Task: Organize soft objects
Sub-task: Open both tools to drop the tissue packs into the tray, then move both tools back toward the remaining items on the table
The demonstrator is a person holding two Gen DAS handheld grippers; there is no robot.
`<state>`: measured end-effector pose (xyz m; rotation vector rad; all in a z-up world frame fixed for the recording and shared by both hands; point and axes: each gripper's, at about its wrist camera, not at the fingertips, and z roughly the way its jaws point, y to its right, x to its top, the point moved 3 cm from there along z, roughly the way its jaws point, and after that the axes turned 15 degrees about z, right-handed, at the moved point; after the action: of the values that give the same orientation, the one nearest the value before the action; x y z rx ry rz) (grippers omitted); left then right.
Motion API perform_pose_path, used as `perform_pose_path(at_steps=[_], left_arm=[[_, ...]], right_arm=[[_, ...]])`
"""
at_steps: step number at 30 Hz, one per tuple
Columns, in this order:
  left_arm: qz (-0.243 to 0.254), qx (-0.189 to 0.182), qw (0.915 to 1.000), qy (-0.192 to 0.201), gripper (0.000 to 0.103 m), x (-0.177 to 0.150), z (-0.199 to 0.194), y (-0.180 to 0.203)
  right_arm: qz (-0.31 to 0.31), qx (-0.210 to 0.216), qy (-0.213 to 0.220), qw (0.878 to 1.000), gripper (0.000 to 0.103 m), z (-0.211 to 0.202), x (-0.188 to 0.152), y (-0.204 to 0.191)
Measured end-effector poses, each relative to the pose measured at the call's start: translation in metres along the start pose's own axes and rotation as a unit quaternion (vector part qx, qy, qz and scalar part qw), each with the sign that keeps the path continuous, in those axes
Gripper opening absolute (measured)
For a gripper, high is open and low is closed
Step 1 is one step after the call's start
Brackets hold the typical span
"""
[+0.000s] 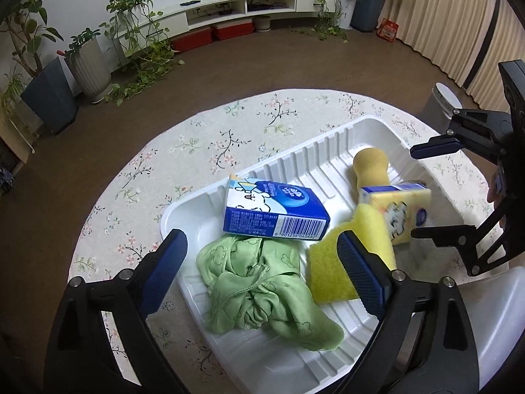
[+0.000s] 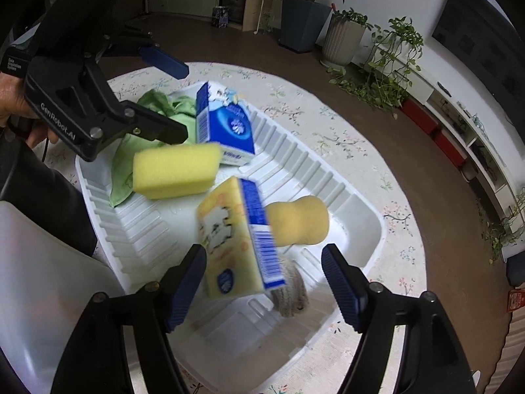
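Note:
A white ribbed tray [image 1: 295, 161] [image 2: 361, 216] on the floral table holds a crumpled green cloth [image 1: 262, 292] [image 2: 154, 101], a blue tissue pack [image 1: 272, 210] [image 2: 226, 124], a yellow sponge [image 1: 328, 272] [image 2: 175, 170] and a peanut-shaped sponge [image 1: 370, 164] [image 2: 302, 220]. My left gripper [image 1: 261, 243] [image 2: 180, 98] stands open above the cloth, its pads touching nothing; the yellow sponge lies by its right finger. My right gripper [image 2: 264, 252] [image 1: 426, 190] is open. A blurred yellow tissue pack [image 2: 236, 239] [image 1: 393, 210] stands tilted between its fingers, clear of the right pad. Under the pack lies a grey knitted thing [image 2: 290, 292].
The round table's floral cloth [image 1: 203, 138] ends at brown floor on all sides. A white translucent chair back [image 2: 42, 279] [image 1: 492, 312] stands at the near edge. A person's hand [image 2: 13, 105] holds the left gripper. Potted plants and a low white cabinet [image 1: 229, 10] line the far wall.

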<state>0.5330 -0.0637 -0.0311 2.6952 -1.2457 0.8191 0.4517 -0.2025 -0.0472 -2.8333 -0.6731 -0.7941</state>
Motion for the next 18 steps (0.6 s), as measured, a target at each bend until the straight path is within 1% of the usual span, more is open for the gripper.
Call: perform_pose_path(at_steps=[8,13,18], left_arm=[[0.004,0.009,1.0,0.002,0.093,0.0,-0.007,0.005],[-0.02,0.016,0.9995,0.019,0.093,-0.008,-0.025,-0.008],[-0.045,0.027,0.9982,0.03,0.093,-0.026,-0.047,-0.02]], right_arm=[[-0.001,-0.01,0.007,1.0,0.076,-0.007,-0.002,0.001],[0.014,-0.016,0.015,1.0,0.076,-0.018,-0.006,0.015],[0.044,-0.028,0.026,0.998,0.076,-0.04,-0.016,0.036]])
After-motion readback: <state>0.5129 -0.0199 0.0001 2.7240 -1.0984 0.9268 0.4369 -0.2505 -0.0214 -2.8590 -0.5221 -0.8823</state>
